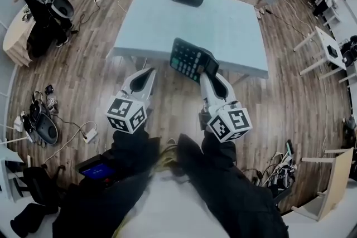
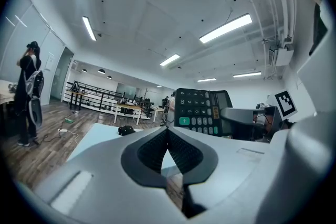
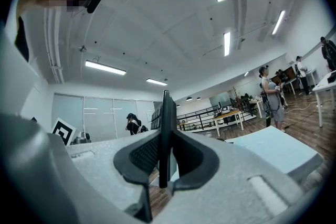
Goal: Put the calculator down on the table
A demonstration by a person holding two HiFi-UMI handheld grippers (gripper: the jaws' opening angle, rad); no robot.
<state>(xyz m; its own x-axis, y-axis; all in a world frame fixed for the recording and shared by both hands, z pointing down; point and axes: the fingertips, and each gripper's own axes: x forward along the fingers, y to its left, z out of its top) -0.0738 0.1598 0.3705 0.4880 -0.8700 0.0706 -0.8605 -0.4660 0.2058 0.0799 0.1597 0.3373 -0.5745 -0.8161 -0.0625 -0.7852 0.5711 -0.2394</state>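
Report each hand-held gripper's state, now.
Left hand-held gripper: shut, nothing between its jaws.
Right hand-held gripper: shut on the calculator.

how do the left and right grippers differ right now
The right gripper is clamped on the calculator, which sits edge-on between its jaws; the left gripper holds nothing. The right gripper's jaws stand apart by the calculator's thickness, while the left gripper's jaw tips meet. Both point toward the table, side by side.
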